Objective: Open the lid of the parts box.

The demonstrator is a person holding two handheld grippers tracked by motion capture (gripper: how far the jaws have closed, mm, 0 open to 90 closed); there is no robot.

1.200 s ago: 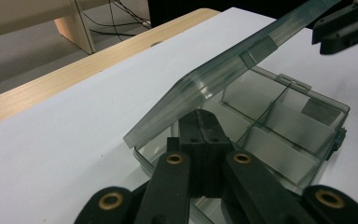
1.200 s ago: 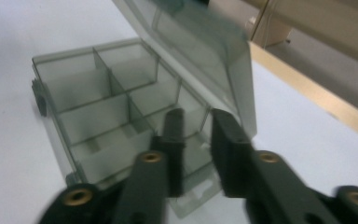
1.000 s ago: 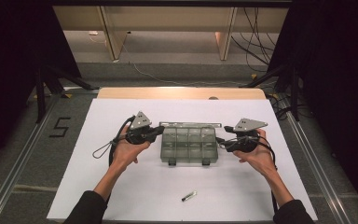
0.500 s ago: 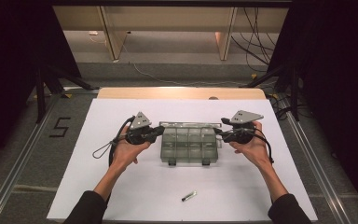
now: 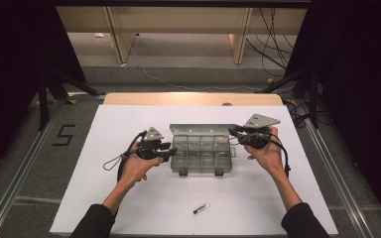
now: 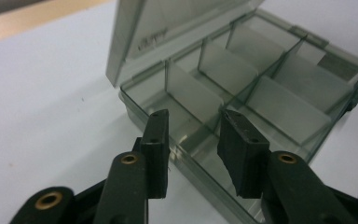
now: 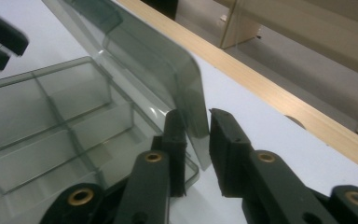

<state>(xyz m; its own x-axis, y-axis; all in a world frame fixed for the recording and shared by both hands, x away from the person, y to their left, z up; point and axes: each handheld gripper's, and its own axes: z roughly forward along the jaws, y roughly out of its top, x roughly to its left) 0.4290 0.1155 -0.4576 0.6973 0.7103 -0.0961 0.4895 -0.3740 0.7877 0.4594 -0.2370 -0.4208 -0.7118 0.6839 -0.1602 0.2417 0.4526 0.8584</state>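
Observation:
A clear grey compartment box (image 5: pixel 198 156) lies mid-table with its lid (image 5: pixel 203 130) raised at the back. My left gripper (image 5: pixel 166 148) sits at the box's left end. Its jaws have just been opening and now stand apart over the box's rim (image 6: pixel 193 156), pressing nothing. My right gripper (image 5: pixel 234 133) is at the lid's right end. Its jaws have just been closing, and the lid's edge (image 7: pixel 198 116) sits between the pads (image 7: pixel 223 144), which grip it.
The box rests on a white sheet (image 5: pixel 129 119) that covers the table. A small dark and silver stick (image 5: pixel 201 208) lies on the sheet near the front. A wooden strip (image 5: pixel 193 98) runs along the far edge, with floor and cables beyond it.
My right gripper has shifted a little back and inward to the lid's end and its jaws have closed on the lid. My left gripper's jaws have opened; that hand has stayed put.

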